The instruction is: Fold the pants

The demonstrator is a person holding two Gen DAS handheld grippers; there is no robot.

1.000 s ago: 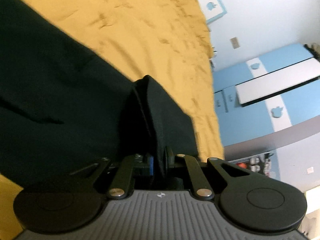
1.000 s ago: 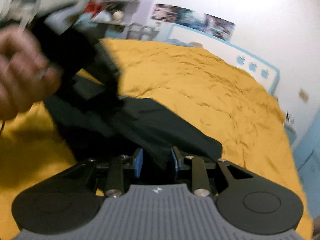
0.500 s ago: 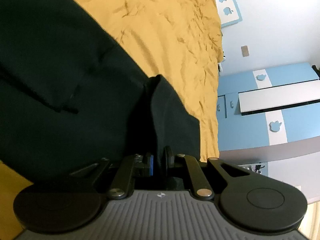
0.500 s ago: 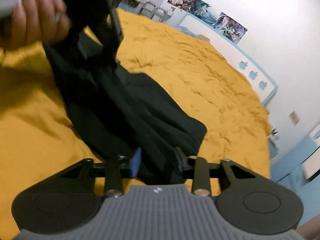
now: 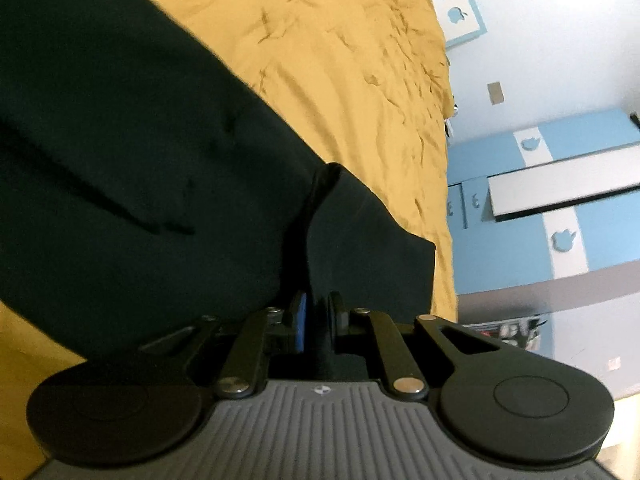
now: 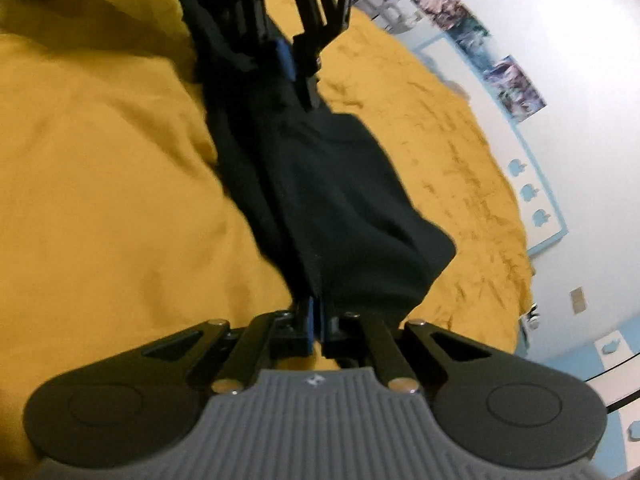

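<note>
Now | step: stretching black fabric pants point(image 6: 332, 200) over yellow bed cover point(image 6: 100, 160) | right gripper point(image 6: 318, 322) clamped on hem, 6 o'clock | left gripper point(image 6: 294, 64) jaws just widened, cloth between them, 12 o'clock | next, likely: lay flat, fold across

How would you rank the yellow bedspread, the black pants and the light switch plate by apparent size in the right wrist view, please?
1. Yellow bedspread, fills most of the frame.
2. Black pants, a long band across it.
3. Light switch plate, tiny, though far away on the wall.

Black two-finger grippers with ribbed grey bodies

Left gripper point(image 5: 316, 320) and right gripper point(image 6: 318, 322): blue finger pads, black linkage arms with silver rivets, round black discs either side, small white emblem.
</note>
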